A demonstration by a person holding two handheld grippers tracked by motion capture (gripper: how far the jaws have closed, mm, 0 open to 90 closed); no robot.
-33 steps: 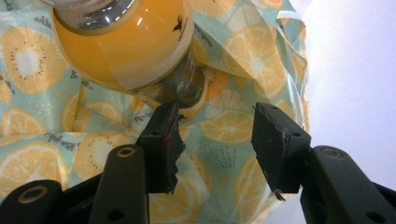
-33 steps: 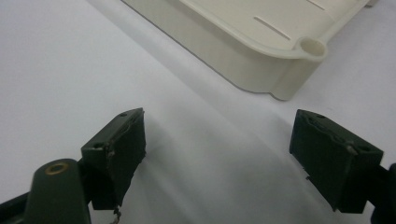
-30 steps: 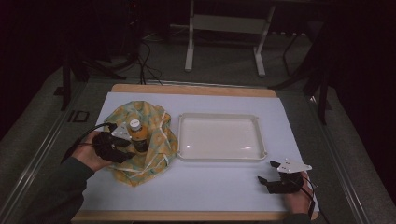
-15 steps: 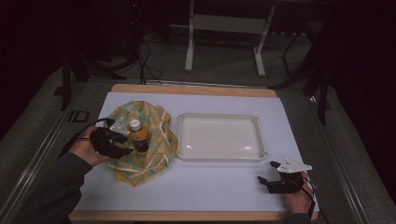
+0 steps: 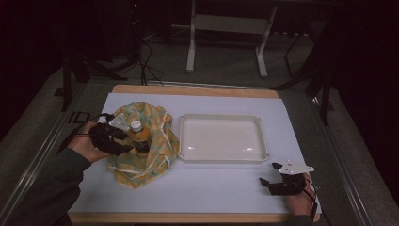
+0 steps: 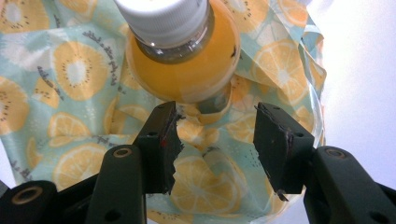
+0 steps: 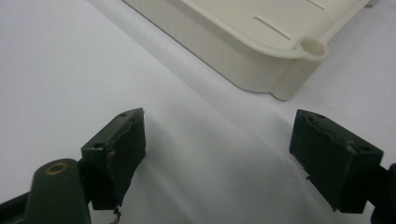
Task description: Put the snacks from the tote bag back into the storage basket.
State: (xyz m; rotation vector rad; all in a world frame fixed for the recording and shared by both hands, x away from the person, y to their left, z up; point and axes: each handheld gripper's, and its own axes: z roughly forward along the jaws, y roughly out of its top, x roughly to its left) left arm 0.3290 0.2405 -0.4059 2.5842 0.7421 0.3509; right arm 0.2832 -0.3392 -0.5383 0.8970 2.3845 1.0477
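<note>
High view: left gripper (image 5: 126, 141) has backed off the bottle (image 5: 137, 136), jaws just opening, released; right gripper (image 5: 273, 181) open.

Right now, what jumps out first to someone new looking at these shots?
The orange-drink bottle with a white cap, standing on a citrus-print cloth at the table's left, draws the eye first. The left gripper sits right at it, its jaws just opened, pads clear of the bottle. A bare cream tray lies mid-table, and the right gripper rests open near its front right corner.
</note>
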